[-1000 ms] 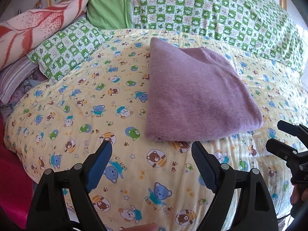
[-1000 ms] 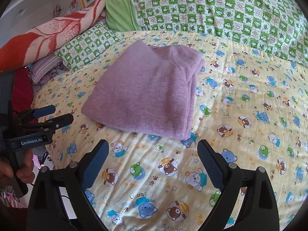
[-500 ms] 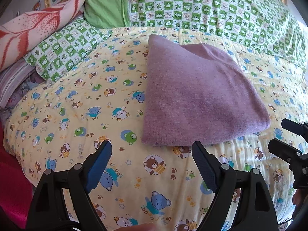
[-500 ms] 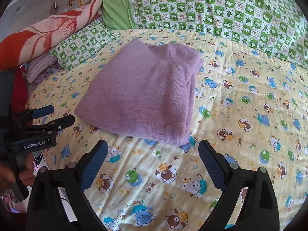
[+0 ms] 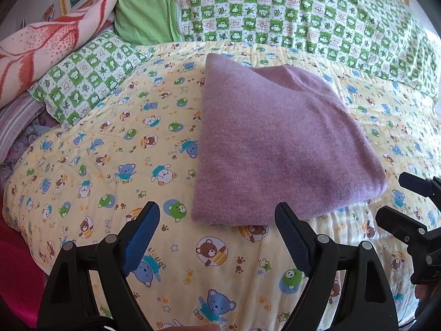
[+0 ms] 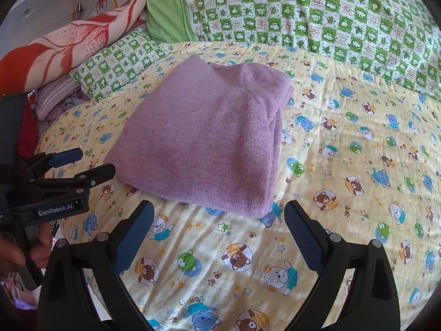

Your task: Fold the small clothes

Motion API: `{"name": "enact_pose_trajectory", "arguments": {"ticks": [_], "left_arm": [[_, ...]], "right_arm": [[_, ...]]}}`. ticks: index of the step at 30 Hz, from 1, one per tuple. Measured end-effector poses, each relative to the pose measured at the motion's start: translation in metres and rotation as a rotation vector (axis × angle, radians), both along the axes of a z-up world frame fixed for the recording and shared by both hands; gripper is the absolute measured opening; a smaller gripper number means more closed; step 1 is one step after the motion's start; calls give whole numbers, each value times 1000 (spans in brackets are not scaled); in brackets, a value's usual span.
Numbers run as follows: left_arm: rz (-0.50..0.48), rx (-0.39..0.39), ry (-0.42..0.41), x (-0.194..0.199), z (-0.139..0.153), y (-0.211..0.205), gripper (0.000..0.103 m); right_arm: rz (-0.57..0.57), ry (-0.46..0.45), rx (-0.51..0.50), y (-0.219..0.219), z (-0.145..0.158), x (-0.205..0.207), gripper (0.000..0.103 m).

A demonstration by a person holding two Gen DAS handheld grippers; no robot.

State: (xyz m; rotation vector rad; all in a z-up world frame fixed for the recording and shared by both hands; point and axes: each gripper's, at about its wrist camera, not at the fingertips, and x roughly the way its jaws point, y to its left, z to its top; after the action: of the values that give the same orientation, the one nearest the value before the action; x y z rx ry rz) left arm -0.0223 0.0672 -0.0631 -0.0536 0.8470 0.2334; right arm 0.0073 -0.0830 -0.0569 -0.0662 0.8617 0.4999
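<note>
— Right, closest to us are the two grippers. See the left gripper? Its blue-padded fingers are spread wide, nothing between them, hovering just short of the near edge of the sweater.

— And the right gripper?

— Same story: fingers wide apart, holding nothing, poised above the quilt just before the sweater's near corner. From that side you can also spot the left gripper off to the left, with the person's hand wrapped around its handle.

— Where's the garment itself?

— The purple knit sweater lies folded into a compact, thick bundle in the middle of the yellow teddy-bear quilt. Its layered edges show along the right side in the right wrist view. Neither gripper touches it.

— What's further back?

— Beyond it, a green-and-white checked pillow at the left, an orange-and-white patterned blanket piled above that, then a plain green pillow and a large green checked cover across the head of the bed.
</note>
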Motion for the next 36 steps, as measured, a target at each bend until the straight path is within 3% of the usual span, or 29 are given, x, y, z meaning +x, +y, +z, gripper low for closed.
{"name": "enact_pose_trajectory", "arguments": {"ticks": [9,36], "left_arm": [[-1,-11,-31,0,11,-4,88],[-1,-29,-2,8,8,-6,89]], "right_arm": [[-2,-24,3,0,4,3,96],[-11,-20,16,-6,8,12,97]]}}
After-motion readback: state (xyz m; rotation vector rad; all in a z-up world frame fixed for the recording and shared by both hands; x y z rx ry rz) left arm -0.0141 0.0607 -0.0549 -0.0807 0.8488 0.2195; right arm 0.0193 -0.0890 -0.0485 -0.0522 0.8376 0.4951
